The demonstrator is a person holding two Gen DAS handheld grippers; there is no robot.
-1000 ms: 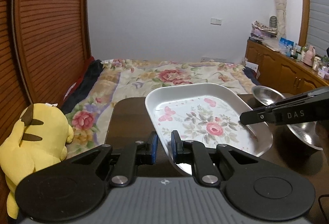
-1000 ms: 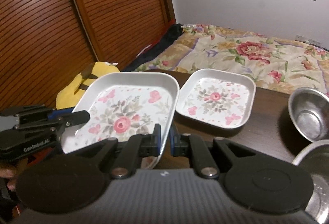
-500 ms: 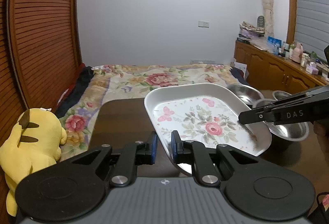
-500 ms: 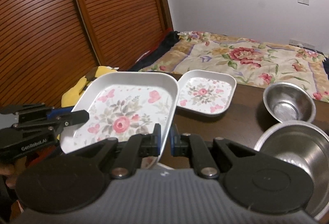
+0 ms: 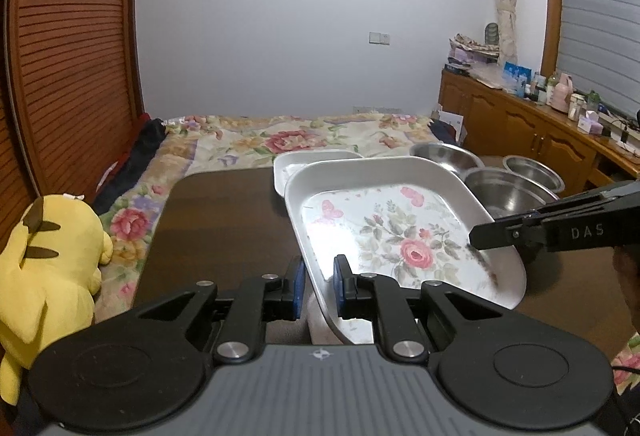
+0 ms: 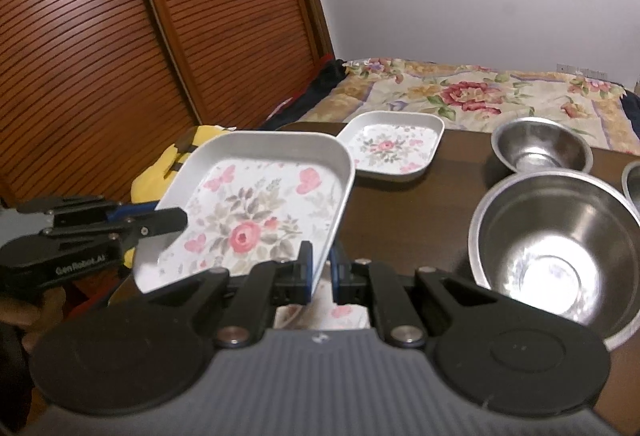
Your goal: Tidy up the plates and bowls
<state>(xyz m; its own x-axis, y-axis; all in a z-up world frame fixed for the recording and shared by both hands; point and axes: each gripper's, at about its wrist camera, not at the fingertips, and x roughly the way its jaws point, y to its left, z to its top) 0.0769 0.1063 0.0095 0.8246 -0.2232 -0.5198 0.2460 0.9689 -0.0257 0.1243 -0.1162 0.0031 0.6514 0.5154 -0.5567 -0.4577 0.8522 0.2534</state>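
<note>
white melamine, floral-printed: the large square plate (image 5: 400, 232) is held clear above the dark wooden table (image 5: 224, 220), tilted, gripped on two opposite edges. left gripper (image 5: 319, 290) has its fingers clamped narrow on the near rim; right gripper (image 6: 320, 272) likewise has its fingers pinched on the plate's rim at its own side. a smaller square plate (image 6: 394, 147) of the same pattern rests flat on the table just beyond the raised one. three steel bowls stand on the table to the right: a large bowl (image 6: 556, 236) nearest, a small bowl (image 6: 540, 145) behind it, a third bowl (image 5: 534, 169) partly seen. a yellow plush toy (image 5: 44, 260) lies left of the table, on the floral bedspread (image 5: 304, 139).
</note>
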